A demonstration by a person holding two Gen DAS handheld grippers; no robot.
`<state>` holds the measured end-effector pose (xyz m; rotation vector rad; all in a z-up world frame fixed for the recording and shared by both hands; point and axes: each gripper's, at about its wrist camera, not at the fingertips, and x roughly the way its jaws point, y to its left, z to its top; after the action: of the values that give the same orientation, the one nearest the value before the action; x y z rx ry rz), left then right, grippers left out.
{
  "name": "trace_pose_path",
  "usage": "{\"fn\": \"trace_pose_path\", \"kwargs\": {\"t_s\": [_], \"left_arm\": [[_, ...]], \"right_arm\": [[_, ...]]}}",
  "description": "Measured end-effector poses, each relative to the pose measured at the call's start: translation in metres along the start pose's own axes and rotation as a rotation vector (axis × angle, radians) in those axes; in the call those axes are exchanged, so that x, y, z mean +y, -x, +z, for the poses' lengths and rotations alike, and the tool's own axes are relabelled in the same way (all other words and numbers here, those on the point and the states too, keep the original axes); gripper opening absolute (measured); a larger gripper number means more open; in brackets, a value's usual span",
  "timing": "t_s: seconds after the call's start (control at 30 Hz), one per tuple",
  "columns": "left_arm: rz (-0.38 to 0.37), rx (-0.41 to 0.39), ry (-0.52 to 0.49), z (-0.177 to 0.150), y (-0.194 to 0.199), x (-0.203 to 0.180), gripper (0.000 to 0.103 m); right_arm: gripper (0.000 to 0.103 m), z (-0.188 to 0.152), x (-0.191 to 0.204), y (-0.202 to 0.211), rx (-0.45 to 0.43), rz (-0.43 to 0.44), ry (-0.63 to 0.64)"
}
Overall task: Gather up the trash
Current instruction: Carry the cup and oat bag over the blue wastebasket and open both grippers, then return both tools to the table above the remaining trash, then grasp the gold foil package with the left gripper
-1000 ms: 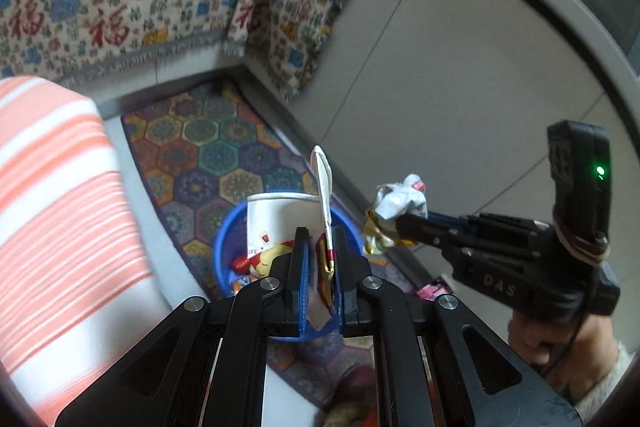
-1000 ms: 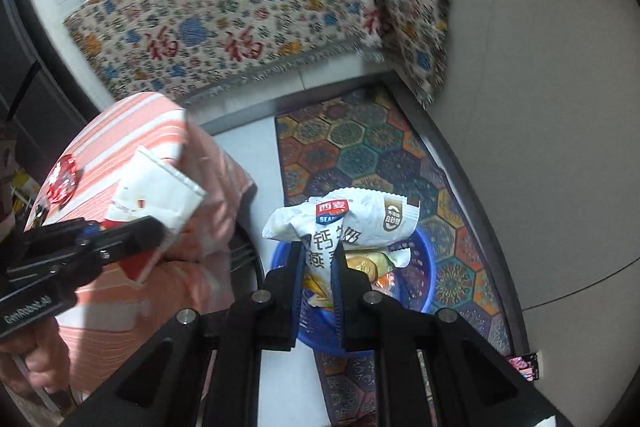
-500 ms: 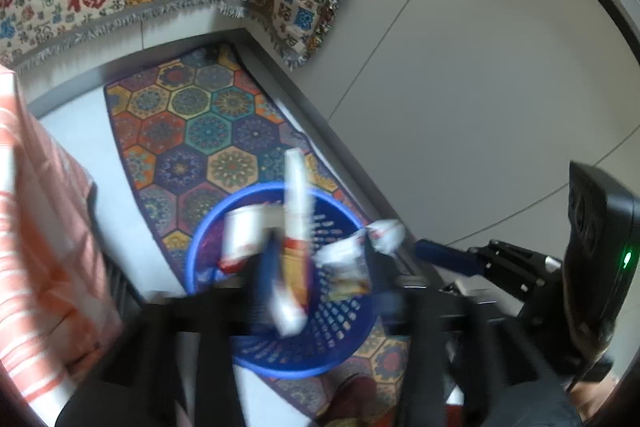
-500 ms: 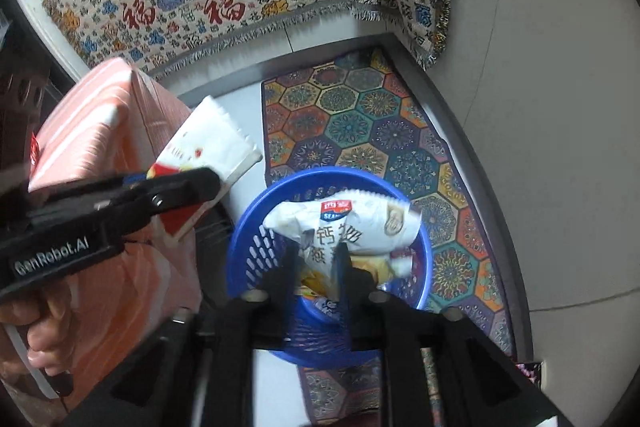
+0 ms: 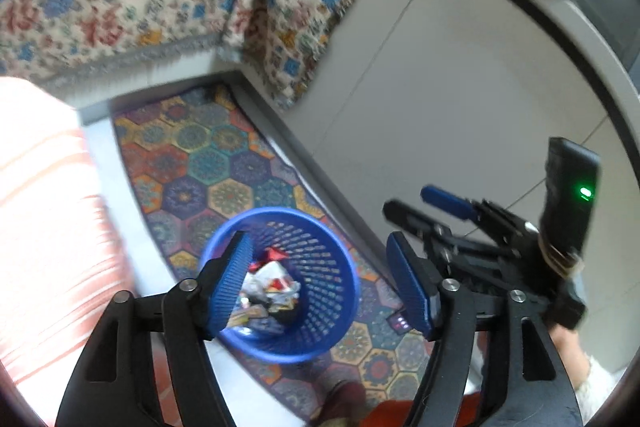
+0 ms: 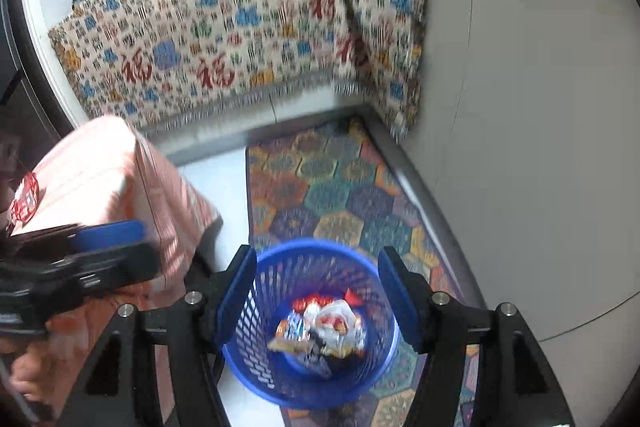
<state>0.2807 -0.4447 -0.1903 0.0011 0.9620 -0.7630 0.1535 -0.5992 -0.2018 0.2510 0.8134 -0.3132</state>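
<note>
Trash (image 6: 320, 331) lies in a heap at the bottom of the blue basket (image 6: 244, 367), below & well apart from both sets of fingers. Left gripper (image 5: 320, 283) w/ fingers (image 5: 232, 279) spread wide and opening, nothing btwn them, right over the basket. Right gripper (image 6: 316, 295) same: fingers (image 6: 240, 291) wide, opening, empty, straddling the rim. Basket sits on a patterned rug (image 6: 332, 187), next to a striped pink cloth (image 6: 112, 171).
</note>
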Motion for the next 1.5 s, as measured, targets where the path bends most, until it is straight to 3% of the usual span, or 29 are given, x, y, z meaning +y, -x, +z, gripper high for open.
{"fn": "trace_pose_path", "kwargs": {"t_s": [0.2, 0.33, 0.47, 0.67, 0.8, 0.9, 1.0, 1.07, 1.27, 1.5], "left_arm": [[0.134, -0.023, 0.018, -0.044, 0.087, 0.038, 0.085], [0.325, -0.002, 0.068, -0.093, 0.141, 0.099, 0.085], [0.503, 0.017, 0.131, -0.139, 0.187, 0.169, 0.085], [0.629, -0.004, 0.22, -0.175, 0.233, 0.246, 0.085], [0.672, -0.029, 0.249, -0.182, 0.25, 0.282, 0.094], [0.686, -0.04, 0.258, -0.183, 0.256, 0.306, 0.103], [0.685, -0.057, 0.26, -0.177, 0.258, 0.32, 0.103], [0.677, -0.055, 0.254, -0.169, 0.257, 0.332, 0.103], [0.658, -0.056, 0.253, -0.15, 0.256, 0.364, 0.103], [0.646, -0.052, 0.227, -0.124, 0.243, 0.379, 0.103]], "right_arm": [[0.065, 0.007, 0.042, 0.03, -0.11, -0.04, 0.135], [0.065, 0.001, 0.09, 0.052, -0.143, 0.031, 0.19], [0.066, -0.012, 0.158, 0.065, -0.117, 0.108, 0.281], [0.067, -0.042, 0.293, 0.075, 0.003, 0.284, 0.411], [0.067, -0.06, 0.37, 0.056, 0.098, 0.33, 0.453], [0.067, -0.072, 0.408, 0.038, 0.131, 0.315, 0.488], [0.073, -0.079, 0.432, 0.016, 0.156, 0.27, 0.499], [0.075, -0.079, 0.439, 0.013, 0.117, 0.25, 0.504], [0.092, -0.066, 0.451, -0.008, 0.119, 0.23, 0.457], [0.094, -0.065, 0.454, -0.012, 0.123, 0.225, 0.455]]}}
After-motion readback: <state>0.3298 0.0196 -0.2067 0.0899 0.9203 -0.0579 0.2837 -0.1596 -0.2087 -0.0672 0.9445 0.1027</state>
